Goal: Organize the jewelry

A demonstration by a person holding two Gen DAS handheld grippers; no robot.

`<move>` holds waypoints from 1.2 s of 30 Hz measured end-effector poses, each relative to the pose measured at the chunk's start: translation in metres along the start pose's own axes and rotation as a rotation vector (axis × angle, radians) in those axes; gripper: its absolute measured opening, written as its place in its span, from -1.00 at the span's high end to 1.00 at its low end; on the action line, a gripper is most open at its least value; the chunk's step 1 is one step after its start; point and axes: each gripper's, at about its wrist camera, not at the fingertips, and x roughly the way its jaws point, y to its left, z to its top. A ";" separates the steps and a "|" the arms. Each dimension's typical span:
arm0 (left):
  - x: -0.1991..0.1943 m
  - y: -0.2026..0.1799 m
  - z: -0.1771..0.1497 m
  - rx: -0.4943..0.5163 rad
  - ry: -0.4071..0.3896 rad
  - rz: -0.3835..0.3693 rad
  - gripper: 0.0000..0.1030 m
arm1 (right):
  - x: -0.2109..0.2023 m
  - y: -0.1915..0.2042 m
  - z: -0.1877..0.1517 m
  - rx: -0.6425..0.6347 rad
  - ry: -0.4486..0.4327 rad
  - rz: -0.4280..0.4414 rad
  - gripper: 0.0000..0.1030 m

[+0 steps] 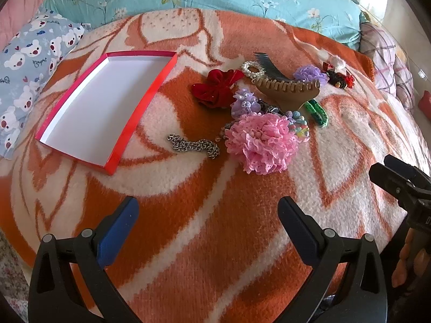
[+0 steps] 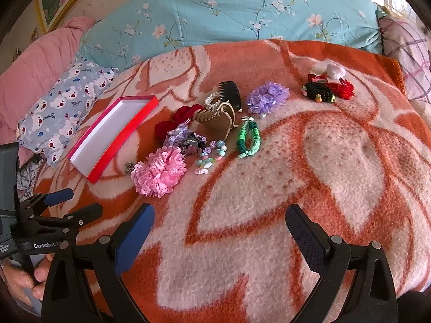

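Both tongs hover low over the bed, nothing in either. Left tongs [image 1: 208,226] spread wide, blue pads apart; right tongs [image 2: 219,232] also spread wide and empty. Both sit well short of the pile, above the orange-and-cream blanket [image 1: 215,255].

Next out, the jewelry heap. Pink frilly flower [image 1: 262,142] is nearest, with a metal chain [image 1: 194,145] lying just beside it toward the box. Behind them sit pastel beads [image 2: 212,154], a green braided bracelet [image 2: 247,140], a red velvet bow [image 1: 215,86], a tan claw clip [image 1: 289,91], a pearl bracelet [image 1: 253,70] and a dark comb [image 1: 270,63]. A purple flower [image 2: 266,97] lies apart; a black-and-red cluster [image 2: 327,88] lies further off, near the blanket edge.

Risks: pieces in the heap touch and overlap, so a grab on one may drag a neighbour. The chain is thin and flat on fuzzy blanket, so the pads could slip or snag fibres. The soft bed gives under pressure, so a press down may tip things.

Red box [image 1: 150,99], left of the heap: white inside, shallow, completely empty. Light card, likely to slide if bumped.
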 end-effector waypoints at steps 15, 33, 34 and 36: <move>0.013 -0.003 0.019 0.003 0.000 -0.043 -1.00 | 0.022 -0.014 0.015 0.028 -0.001 0.015 -0.87; 0.067 -0.029 0.054 0.013 0.053 -0.180 -0.84 | 0.111 -0.041 0.057 0.048 0.060 -0.040 -0.23; 0.075 -0.030 0.054 0.012 0.071 -0.190 -0.76 | 0.118 -0.042 0.057 0.052 0.075 -0.047 -0.09; 0.084 -0.031 0.053 0.007 0.096 -0.207 -0.48 | 0.122 -0.045 0.057 0.063 0.075 -0.054 0.16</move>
